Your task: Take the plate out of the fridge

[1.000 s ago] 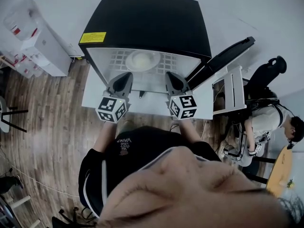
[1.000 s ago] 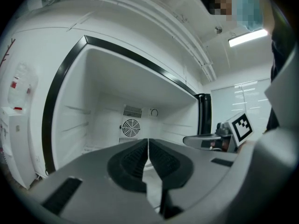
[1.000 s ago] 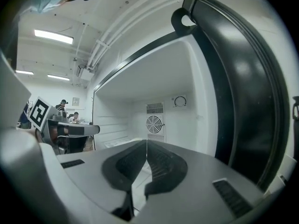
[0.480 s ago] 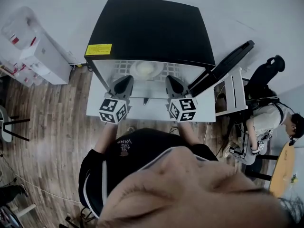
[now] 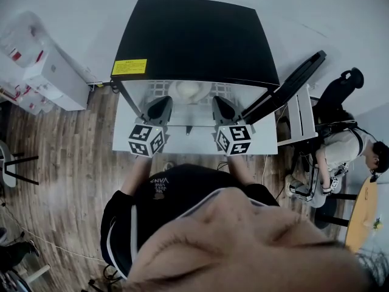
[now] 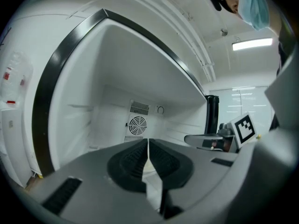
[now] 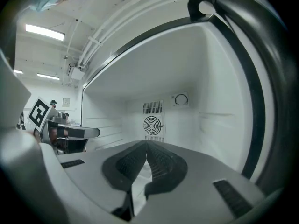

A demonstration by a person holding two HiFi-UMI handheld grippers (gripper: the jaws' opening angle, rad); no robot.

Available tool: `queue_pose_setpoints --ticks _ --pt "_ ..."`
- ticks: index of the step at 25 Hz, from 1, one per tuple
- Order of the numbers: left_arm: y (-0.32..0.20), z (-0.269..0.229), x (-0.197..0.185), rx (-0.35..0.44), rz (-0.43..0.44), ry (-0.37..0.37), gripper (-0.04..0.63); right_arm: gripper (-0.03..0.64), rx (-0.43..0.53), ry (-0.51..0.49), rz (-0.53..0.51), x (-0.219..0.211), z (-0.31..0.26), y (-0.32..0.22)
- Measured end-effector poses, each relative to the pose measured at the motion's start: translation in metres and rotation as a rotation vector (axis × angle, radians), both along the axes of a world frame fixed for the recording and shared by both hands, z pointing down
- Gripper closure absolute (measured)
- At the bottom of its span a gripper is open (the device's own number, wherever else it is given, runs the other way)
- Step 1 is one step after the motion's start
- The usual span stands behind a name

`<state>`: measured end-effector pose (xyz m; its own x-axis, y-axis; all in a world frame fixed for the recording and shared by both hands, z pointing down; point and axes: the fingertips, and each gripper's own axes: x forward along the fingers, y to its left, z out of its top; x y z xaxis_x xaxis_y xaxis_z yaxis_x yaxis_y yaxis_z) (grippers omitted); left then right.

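Right, both grippers are lined up at the mouth of the open fridge point(image 5: 194, 38), a black-topped box with a white inside. Its door point(image 5: 285, 84) is swung wide out toward 2 o'clock in the head view, and the white door shelves point(image 5: 299, 115) hang just past it. Off at 10 o'clock stands a white cabinet point(image 5: 51, 72) on the wood floor point(image 5: 67, 163), and out at 3 o'clock a seated person point(image 5: 346, 151) is well clear of the action. Nothing stands between the grippers and the shelf.

As for writing, a yellow label point(image 5: 129, 67) sits on the fridge's front left corner, its print too small to read. Each gripper carries a cube of black-and-white square markers.

Inside, a round fan grille point(image 7: 152, 124) and a dial point(image 7: 180, 100) show on the back wall.

Now the plate point(image 5: 189, 90): it lies on the wire shelf point(image 5: 159, 89) in the fridge, at 12 o'clock from the person, ahead of both tips and apart from them. The left gripper point(image 5: 161, 104) sits at its 7 o'clock, the right gripper point(image 5: 219, 102) at its 5 o'clock. Both sets of jaws are clenched together on nothing, with ribbed pads meeting in each gripper view.
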<state>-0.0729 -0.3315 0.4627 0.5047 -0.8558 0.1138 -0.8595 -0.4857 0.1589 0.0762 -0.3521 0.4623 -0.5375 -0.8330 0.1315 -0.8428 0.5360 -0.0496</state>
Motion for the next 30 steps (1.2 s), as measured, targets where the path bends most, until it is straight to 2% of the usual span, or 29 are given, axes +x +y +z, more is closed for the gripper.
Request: queue_pose_setpoints --ticks 6,14,15,16,17,23,27,30 --pt "-0.004 0.015 -0.004 -0.101 0.013 0.08 0.577 0.604 -0.002 0.005 0.001 -0.005 0.001 -0.002" --pt "-0.01 0.036 -0.008 -0.205 -0.018 0.127 0.572 0.604 -0.004 0.01 -0.006 -0.009 0.003 -0.006" --pt "-0.011 0.038 -0.007 -0.221 -0.014 0.142 0.538 0.604 -0.005 0.009 -0.006 -0.009 0.003 -0.006" --pt "-0.011 0.04 -0.006 -0.24 -0.008 0.158 0.468 0.604 -0.006 0.01 -0.005 -0.009 0.004 -0.006" --pt "-0.012 0.042 -0.006 -0.258 -0.003 0.174 0.448 0.604 -0.008 0.01 -0.004 -0.009 0.004 -0.007" --pt "-0.018 0.047 -0.003 -0.302 -0.006 0.211 0.419 0.604 -0.014 0.014 -0.004 -0.008 0.007 -0.008" --pt "-0.02 0.052 0.003 -0.354 0.019 0.257 0.392 0.604 -0.015 0.018 -0.005 -0.007 0.007 -0.008" --pt "-0.02 0.053 0.007 -0.376 0.031 0.264 0.377 0.604 -0.014 0.022 -0.003 -0.006 0.007 -0.008"
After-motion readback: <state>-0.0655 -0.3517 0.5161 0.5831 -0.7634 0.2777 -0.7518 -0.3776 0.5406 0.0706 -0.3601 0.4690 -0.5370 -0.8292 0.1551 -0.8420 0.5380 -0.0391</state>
